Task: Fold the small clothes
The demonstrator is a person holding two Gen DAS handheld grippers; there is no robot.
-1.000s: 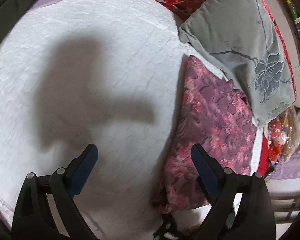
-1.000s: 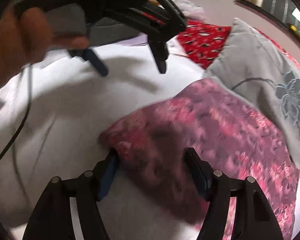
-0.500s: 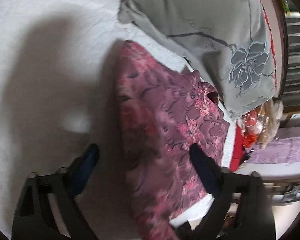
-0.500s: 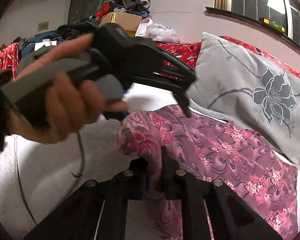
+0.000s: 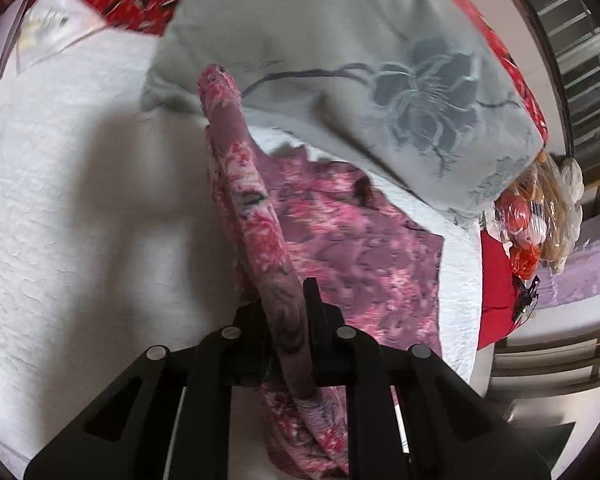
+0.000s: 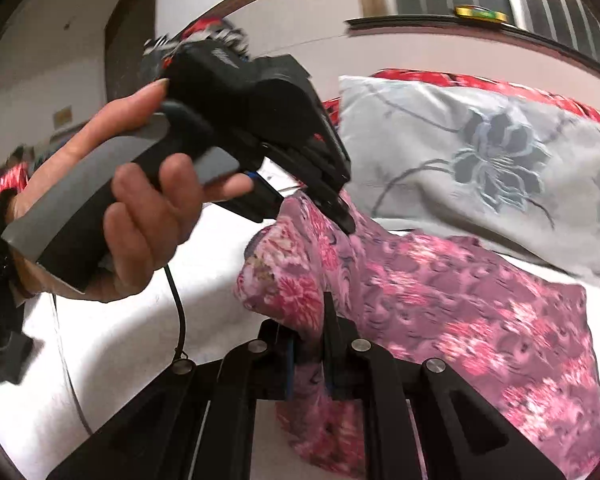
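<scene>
Both grippers, the left gripper [image 5: 286, 320] and the right gripper [image 6: 310, 344], are being held clamped on one raised edge of the floral garment [image 6: 460, 312], whose length is being stretched between them above the white bedspread [image 5: 80, 200], beside the grey pillow [image 5: 360, 60].

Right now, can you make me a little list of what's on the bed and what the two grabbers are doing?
surface: white bedspread
clothing: pink floral garment, one edge lifted off the bed, the rest lying flat
left gripper: shut on the garment's lifted edge
right gripper: shut on the same edge, at another spot
left hand: wrapped round the gripper handle
nearby: grey flower pillow, overlapping the garment's far side
fold: not yet laid over
</scene>
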